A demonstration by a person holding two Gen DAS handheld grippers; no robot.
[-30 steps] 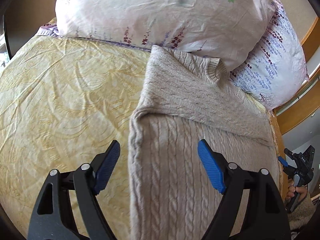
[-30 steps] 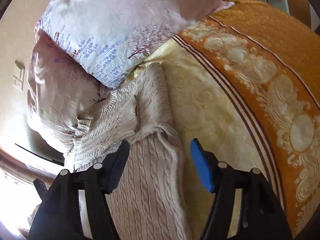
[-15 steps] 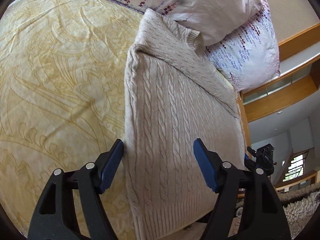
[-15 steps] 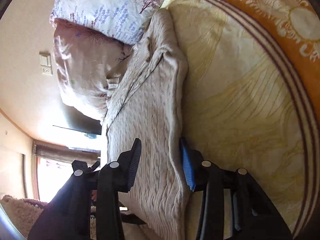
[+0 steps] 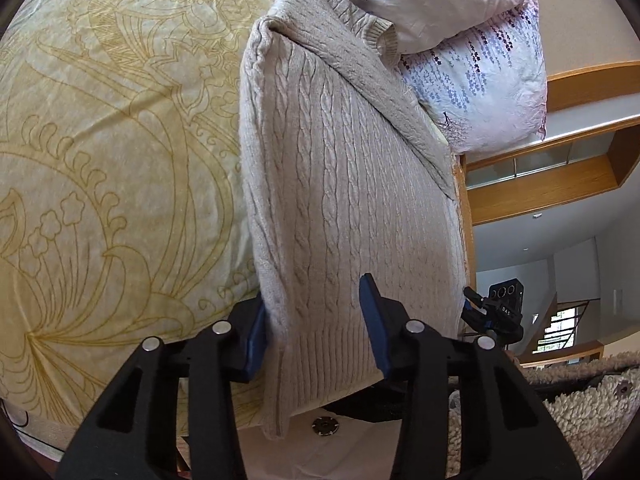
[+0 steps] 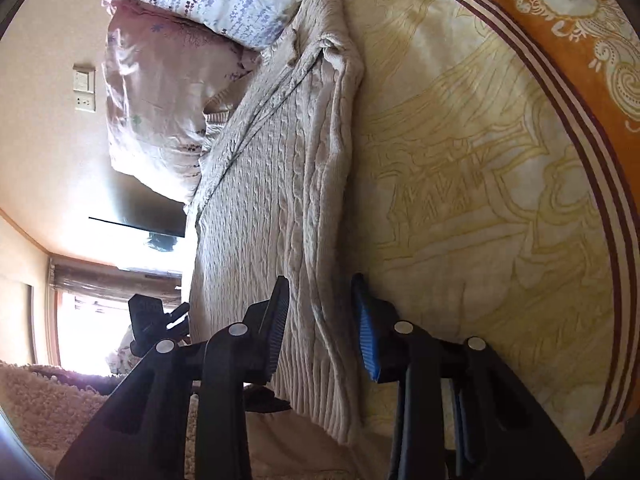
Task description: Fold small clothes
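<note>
A beige cable-knit sweater (image 5: 344, 168) lies lengthwise on the yellow patterned bedspread (image 5: 112, 152), sleeves folded in, neck toward the pillows. Its ribbed hem hangs a little over the near bed edge. My left gripper (image 5: 316, 320) is open, its blue pads astride the hem's left corner, one pad against the folded edge. My right gripper (image 6: 320, 320) is open too, its pads astride the hem's right corner of the sweater (image 6: 280, 184). Each gripper shows small in the other's view, the right one (image 5: 496, 312) and the left one (image 6: 154, 322).
Two floral pillows (image 5: 472, 60) lie at the head of the bed, touching the sweater's collar. An orange bedspread border (image 6: 580, 40) runs along the right side. A shaggy rug (image 5: 580, 408) lies on the floor below the bed edge.
Both grippers have pulled back from mid-sweater down to the hem at the near bed edge. Their jaws have narrowed around the hem corners but still stand apart.
</note>
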